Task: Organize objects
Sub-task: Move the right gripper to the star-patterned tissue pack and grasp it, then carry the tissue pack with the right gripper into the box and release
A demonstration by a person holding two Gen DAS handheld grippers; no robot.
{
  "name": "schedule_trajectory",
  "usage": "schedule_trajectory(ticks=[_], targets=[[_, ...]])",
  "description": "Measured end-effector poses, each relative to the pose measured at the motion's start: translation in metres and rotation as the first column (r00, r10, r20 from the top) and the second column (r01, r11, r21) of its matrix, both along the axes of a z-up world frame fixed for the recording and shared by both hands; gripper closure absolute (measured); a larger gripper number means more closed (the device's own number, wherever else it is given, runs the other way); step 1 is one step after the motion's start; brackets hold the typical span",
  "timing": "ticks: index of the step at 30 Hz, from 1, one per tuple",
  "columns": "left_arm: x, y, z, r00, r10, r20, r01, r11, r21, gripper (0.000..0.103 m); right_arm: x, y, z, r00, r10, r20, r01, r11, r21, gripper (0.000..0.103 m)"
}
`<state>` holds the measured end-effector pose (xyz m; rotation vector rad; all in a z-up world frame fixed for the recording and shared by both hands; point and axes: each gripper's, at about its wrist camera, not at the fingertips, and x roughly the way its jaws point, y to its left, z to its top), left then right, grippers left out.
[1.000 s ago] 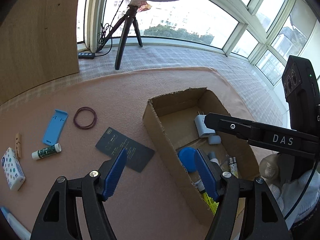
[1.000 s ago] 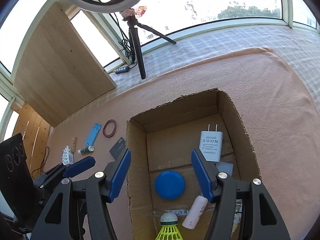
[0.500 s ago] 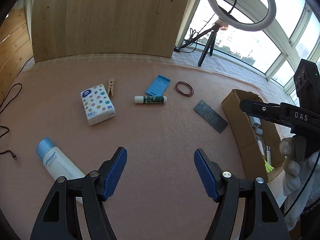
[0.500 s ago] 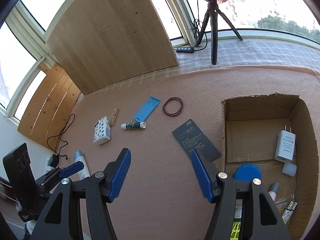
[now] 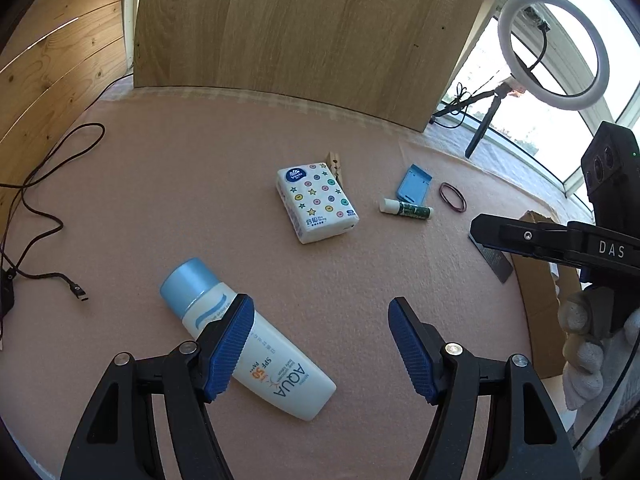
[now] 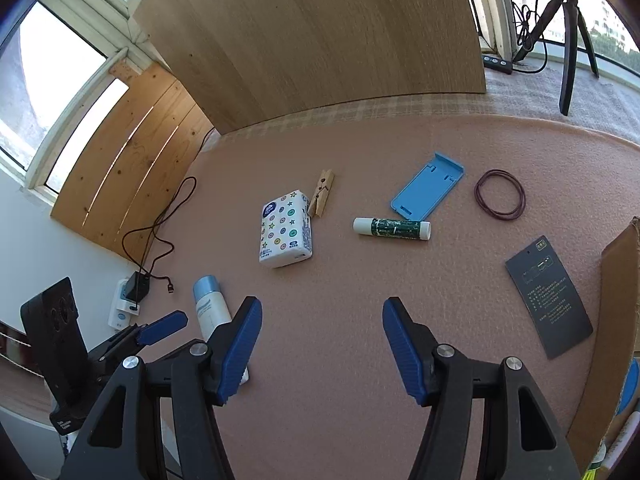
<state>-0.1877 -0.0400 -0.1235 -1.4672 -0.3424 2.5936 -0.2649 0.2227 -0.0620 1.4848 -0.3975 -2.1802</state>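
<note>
My left gripper [image 5: 320, 344] is open and empty, low over the pink mat, its left finger just above a white sunscreen bottle [image 5: 280, 376] with a blue cap that lies flat. My right gripper [image 6: 322, 350] is open and empty above bare mat. A tissue pack [image 5: 316, 202] [image 6: 286, 234], a wooden clothespin [image 6: 321, 193], a blue phone stand [image 6: 428, 191], a green glue stick [image 6: 392, 228], a rubber band [image 6: 500, 195] and a dark card [image 6: 548, 296] lie on the mat. The cardboard box [image 6: 616, 320] is at the right edge.
A wooden board [image 5: 312, 36] leans at the back. A black cable [image 5: 36, 208] and a charger [image 6: 130, 300] lie at the left edge. A ring light on a tripod [image 5: 552, 52] stands by the windows. The right gripper's body [image 5: 568, 240] reaches in from the right.
Both grippers have swung left, away from the box and over the loose items. The left gripper has come down close to the sunscreen bottle. Both stay open.
</note>
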Motion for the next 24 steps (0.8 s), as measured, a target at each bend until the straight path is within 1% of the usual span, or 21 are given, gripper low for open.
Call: schedule_trajectory(ticks=[3, 7, 12, 16, 21, 24], targets=[[-0.020, -0.001, 0.000, 1.000, -0.019, 0.001, 0.019, 1.000, 0.002, 0.030, -0.016, -0.014, -0.005, 1.000, -0.002, 0.026, 0.002, 1.000, -0.023, 0.044], [-0.046, 0.002, -0.001, 0.998, -0.056, 0.009, 0.056, 0.998, 0.001, 0.030, -0.037, -0.031, -0.018, 0.996, 0.000, 0.087, 0.006, 0.997, -0.072, 0.044], [-0.077, 0.004, -0.016, 0.995, -0.084, 0.049, 0.083, 0.996, 0.029, 0.031, -0.062, -0.051, -0.031, 0.993, 0.002, 0.121, 0.008, 0.997, -0.082, 0.044], [-0.095, 0.008, -0.029, 0.991, -0.105, 0.079, 0.103, 0.994, 0.026, 0.031, -0.078, -0.064, -0.042, 0.989, 0.010, 0.146, 0.000, 0.998, -0.068, 0.046], [-0.109, 0.011, -0.042, 0.989, -0.108, 0.104, 0.104, 0.994, 0.045, 0.031, -0.089, -0.076, -0.058, 0.982, 0.036, 0.184, -0.027, 0.998, -0.053, 0.056], [-0.114, 0.011, -0.047, 0.988, -0.110, 0.110, 0.104, 0.993, 0.054, 0.031, -0.091, -0.079, -0.064, 0.980, 0.044, 0.196, -0.035, 0.998, -0.049, 0.059]])
